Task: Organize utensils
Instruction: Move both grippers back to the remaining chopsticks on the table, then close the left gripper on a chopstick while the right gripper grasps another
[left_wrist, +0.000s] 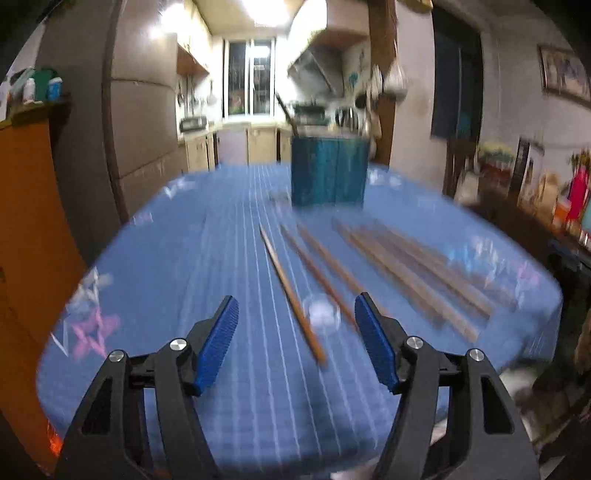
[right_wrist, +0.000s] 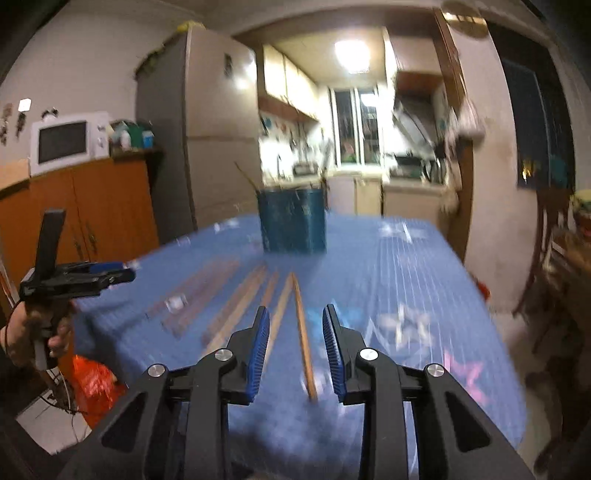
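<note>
Nearest the right wrist camera, the right gripper (right_wrist: 295, 347) is seen with its blue pads (right_wrist: 258, 343) spread apart and nothing held; a light wooden chopstick (right_wrist: 303, 338) lies on the blue tablecloth (right_wrist: 406, 266) in line with the gap. For a clean pick, the pads should be lowered to either side of that single stick, near its middle, and closed square across it so that the neighbouring sticks are not caught.

Likewise, the left gripper (left_wrist: 295, 332) is released and empty, its jaws wide, held above the near edge of the table and aimed forward over another chopstick (left_wrist: 291, 291). In the right view it is seen from the side, level, gripped by a hand (right_wrist: 22, 339).

Further on, more chopsticks (left_wrist: 406, 273) are spread in a loose row; motion blur hides their count. Beyond them a teal holder (left_wrist: 328, 170) stands upright, a few sticks already inside, judged to be the destination.
</note>
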